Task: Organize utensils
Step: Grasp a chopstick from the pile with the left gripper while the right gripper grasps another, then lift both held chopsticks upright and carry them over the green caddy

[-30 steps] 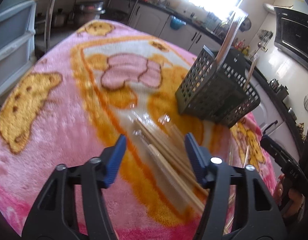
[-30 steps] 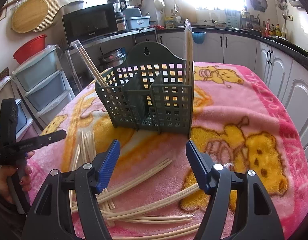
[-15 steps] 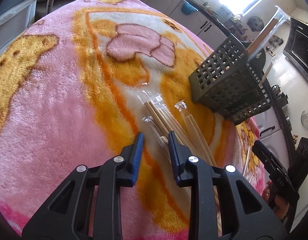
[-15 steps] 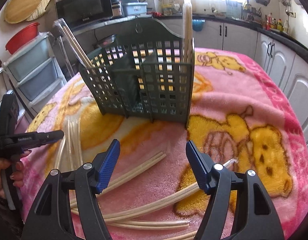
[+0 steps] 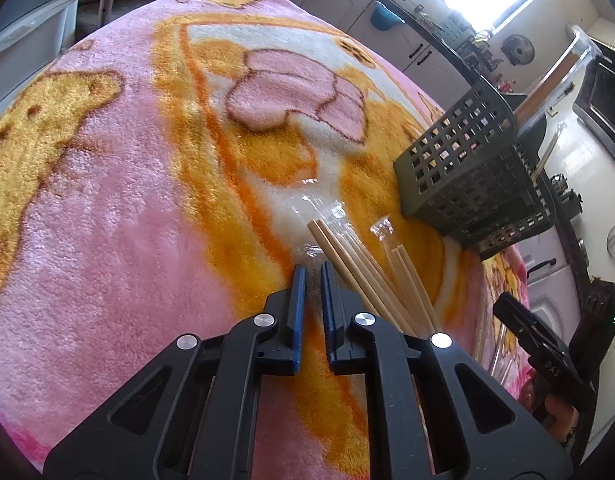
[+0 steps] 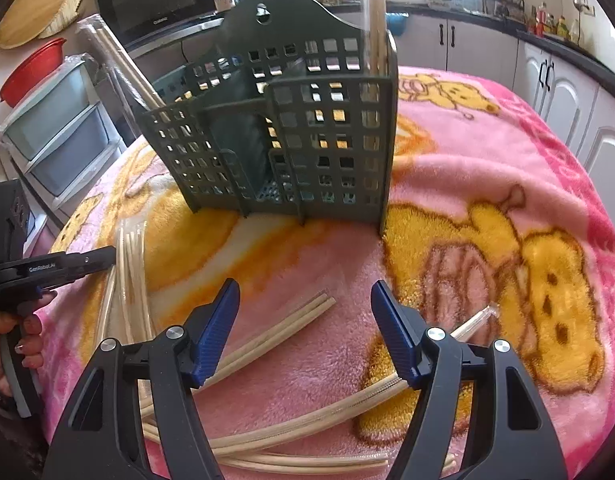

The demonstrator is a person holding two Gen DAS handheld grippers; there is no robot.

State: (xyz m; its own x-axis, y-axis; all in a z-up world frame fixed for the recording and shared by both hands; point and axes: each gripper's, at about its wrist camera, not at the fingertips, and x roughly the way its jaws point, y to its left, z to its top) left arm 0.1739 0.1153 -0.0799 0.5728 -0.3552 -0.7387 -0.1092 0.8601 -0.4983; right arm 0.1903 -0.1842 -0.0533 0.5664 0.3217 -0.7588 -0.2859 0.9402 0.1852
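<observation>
The left gripper (image 5: 313, 270) points down at a pink and orange blanket (image 5: 119, 208) spread over the table, its 2 blue pads drawn nearly together after just closing. Whether they pinch the clear plastic sleeve (image 5: 323, 216) that wraps the nearest chopsticks (image 5: 359, 268) cannot be told: the sleeve's edge lies right at the pad tips, while the wooden sticks themselves run just to the right of the jaws, not between them. A second wrapped pair (image 5: 407, 272) lies beside the first, a little farther right. Beyond them stands a dark green slotted basket (image 5: 463, 172), upright on the blanket, with a wrapped pair of chopsticks leaning out of its top. In the right wrist view the right gripper (image 6: 305, 294) hangs above the blanket with its jaws wide apart and nothing between the pads. Below and ahead of it lie several loose pairs of chopsticks (image 6: 291, 320), some crossing each other near the bottom edge, all well short of the basket (image 6: 331, 152). That basket shows 3 compartments; 1 pair stands upright in its right corner (image 6: 373, 20) and another leans out at the left (image 6: 123, 64). At the far left of this view a hand (image 6: 15, 344) grips the handle of the left gripper, whose tip meets a bundle of wrapped chopsticks (image 6: 133, 280).
</observation>
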